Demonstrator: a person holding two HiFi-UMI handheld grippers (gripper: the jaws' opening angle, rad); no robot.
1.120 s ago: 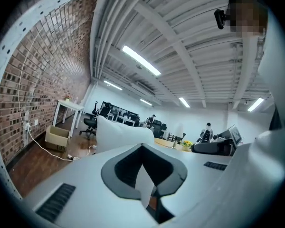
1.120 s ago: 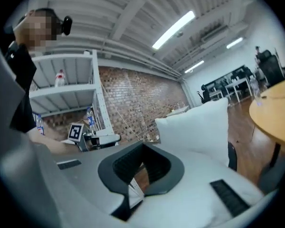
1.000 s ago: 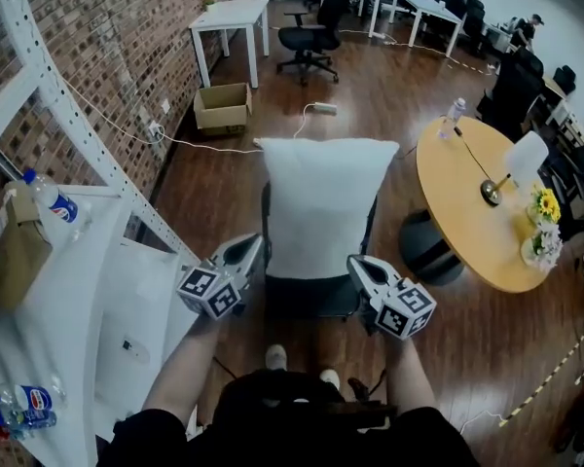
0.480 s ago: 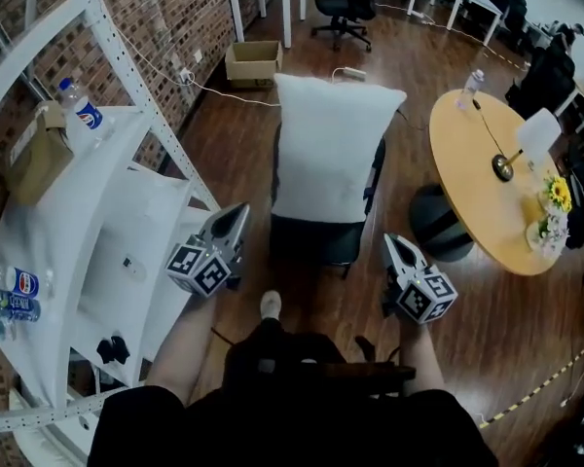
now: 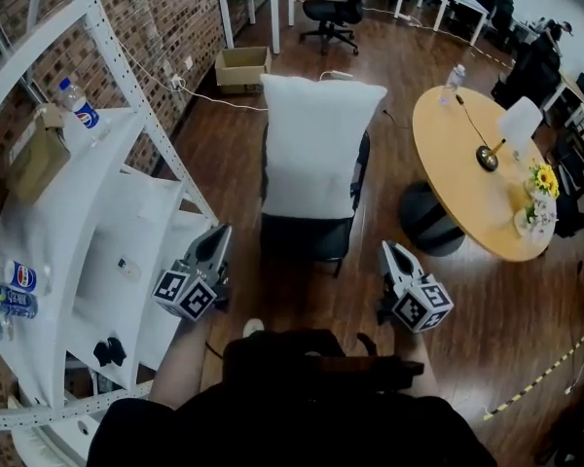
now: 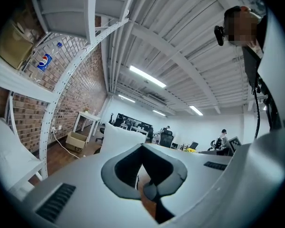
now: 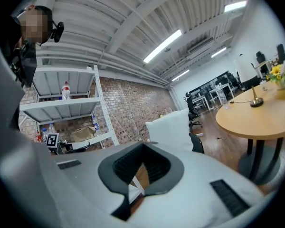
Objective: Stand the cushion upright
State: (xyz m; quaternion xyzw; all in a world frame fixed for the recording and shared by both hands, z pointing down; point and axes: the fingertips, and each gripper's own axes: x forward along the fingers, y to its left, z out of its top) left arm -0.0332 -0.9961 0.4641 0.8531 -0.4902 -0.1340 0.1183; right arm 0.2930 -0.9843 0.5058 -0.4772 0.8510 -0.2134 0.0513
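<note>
A big white cushion (image 5: 316, 144) stands upright on a black office chair (image 5: 307, 233), leaning on its backrest. The cushion also shows ahead in the left gripper view (image 6: 121, 137) and in the right gripper view (image 7: 173, 127). My left gripper (image 5: 220, 240) is shut and empty, off the chair's near left corner. My right gripper (image 5: 388, 254) is shut and empty too, off the chair's near right corner. Neither touches the cushion or the chair.
A white metal shelf rack (image 5: 73, 212) with bottles and a brown bag stands close on the left against the brick wall. A round wooden table (image 5: 477, 178) with a lamp, a bottle and flowers is on the right. A cardboard box (image 5: 241, 66) and desks lie beyond.
Both grippers have drawn back from the cushion's sides toward me and now hang clear of the chair. The cushion stays standing on the chair.
</note>
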